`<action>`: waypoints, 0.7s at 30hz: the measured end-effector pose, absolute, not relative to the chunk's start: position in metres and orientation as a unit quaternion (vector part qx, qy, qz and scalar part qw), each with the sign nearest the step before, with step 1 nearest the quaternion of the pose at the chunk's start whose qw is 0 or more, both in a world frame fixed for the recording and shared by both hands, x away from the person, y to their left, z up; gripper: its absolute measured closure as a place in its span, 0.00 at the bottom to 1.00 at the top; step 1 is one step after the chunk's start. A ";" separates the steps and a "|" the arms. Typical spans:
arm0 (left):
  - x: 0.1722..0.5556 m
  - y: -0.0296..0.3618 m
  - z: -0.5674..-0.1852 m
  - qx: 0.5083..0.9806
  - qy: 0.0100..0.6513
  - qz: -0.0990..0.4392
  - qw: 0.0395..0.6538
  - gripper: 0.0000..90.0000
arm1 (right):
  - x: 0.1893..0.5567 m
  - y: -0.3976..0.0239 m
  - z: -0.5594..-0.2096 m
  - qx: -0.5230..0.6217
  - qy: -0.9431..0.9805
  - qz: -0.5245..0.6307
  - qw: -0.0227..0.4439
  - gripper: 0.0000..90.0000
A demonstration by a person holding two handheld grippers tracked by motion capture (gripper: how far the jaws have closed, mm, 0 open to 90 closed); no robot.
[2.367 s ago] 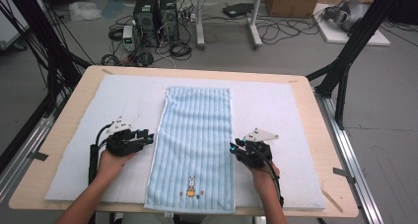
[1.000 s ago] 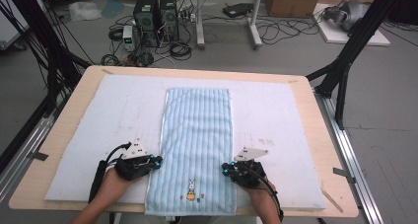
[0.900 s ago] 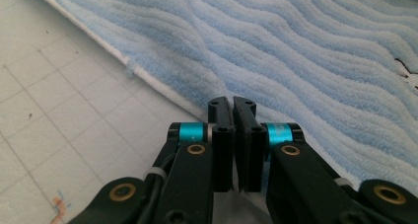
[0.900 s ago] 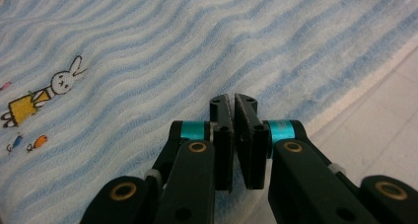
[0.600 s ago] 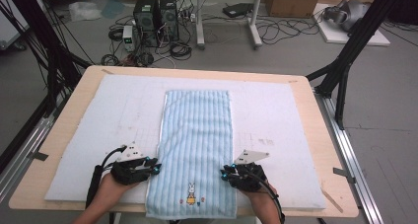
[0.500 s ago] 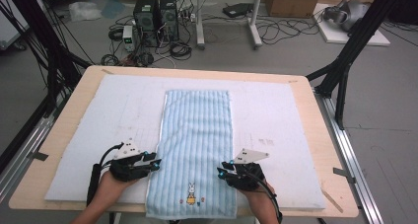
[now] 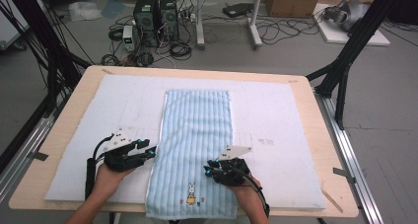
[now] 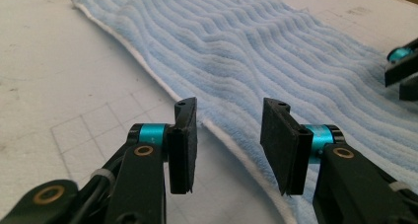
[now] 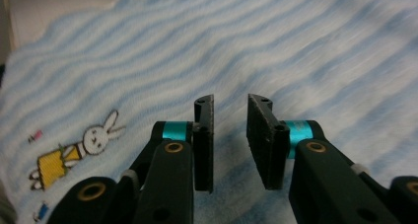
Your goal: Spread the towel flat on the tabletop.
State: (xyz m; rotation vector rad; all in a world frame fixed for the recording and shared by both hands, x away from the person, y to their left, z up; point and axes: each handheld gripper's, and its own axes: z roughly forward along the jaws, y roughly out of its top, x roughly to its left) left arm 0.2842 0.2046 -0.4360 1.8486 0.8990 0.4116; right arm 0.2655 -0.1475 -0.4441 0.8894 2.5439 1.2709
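Observation:
A light blue striped towel (image 7: 197, 135) lies flat along the middle of the white mat, its rabbit picture (image 7: 190, 192) near the front edge. My left gripper (image 7: 149, 152) sits low at the towel's left side and is open. Its jaws have just been opening. In the left gripper view (image 8: 231, 140) the towel's white hem (image 8: 217, 130) runs beneath the gap and the pads do not press on it. My right gripper (image 7: 209, 168) hovers over the towel's near right part. It is open by a narrow gap (image 9: 230, 140), its jaws have just been closing a little, and nothing is between them.
The white mat (image 7: 276, 115) covers most of the wooden table (image 7: 325, 150). Black frame posts (image 7: 345, 61) stand at both far corners. Computers and cables (image 7: 157, 21) lie on the floor beyond the far edge. The right gripper's tip (image 8: 401, 71) appears far off in the left gripper view.
Both grippers came down from mid-table to the near part of the towel. Over the last second the right gripper slid left onto the towel, and both pairs of jaws parted.

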 end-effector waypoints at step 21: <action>0.307 0.209 -0.428 0.747 0.388 0.165 0.514 0.60 | 0.276 -0.172 -0.426 0.318 0.828 0.443 0.129 0.68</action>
